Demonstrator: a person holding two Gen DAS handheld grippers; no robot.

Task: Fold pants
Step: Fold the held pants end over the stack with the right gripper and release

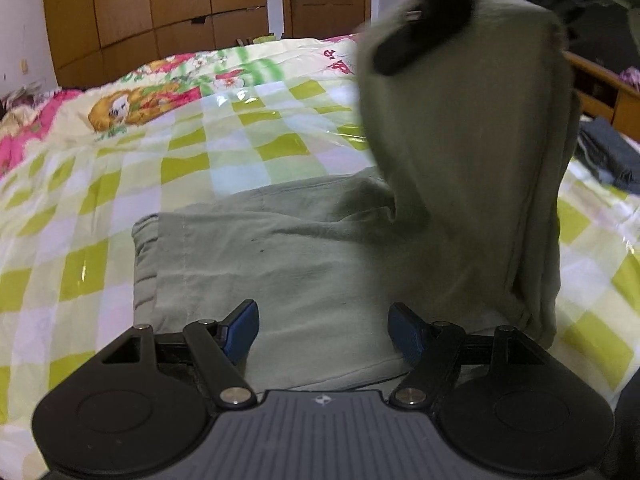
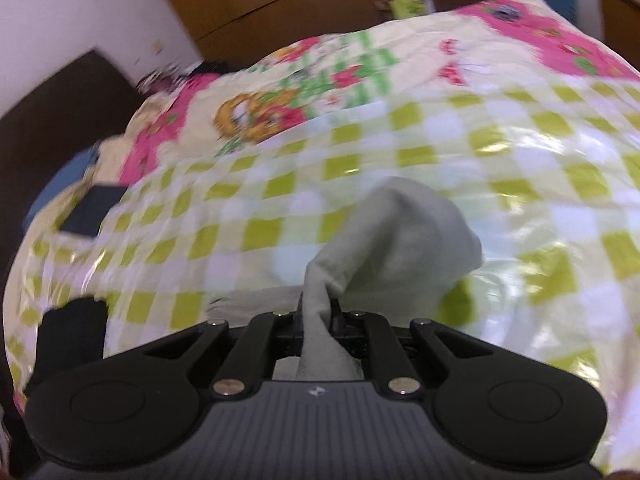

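Right gripper is clamped on a bunched end of the olive pants, hoisting that leg up off the checkered bedspread. Left gripper hangs spread wide just over the waist half lying flat, gripping nothing. Nothing pins that half, so I'd guess it drags and the fold lands crooked.

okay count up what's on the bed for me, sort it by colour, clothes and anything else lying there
Olive green: 1, the pants, one end lifted by the right gripper.
Dark blue-grey: 1, a folded garment at the bed's right edge.
Black: 1, a flat dark object, too blurred to identify.
Total: 3
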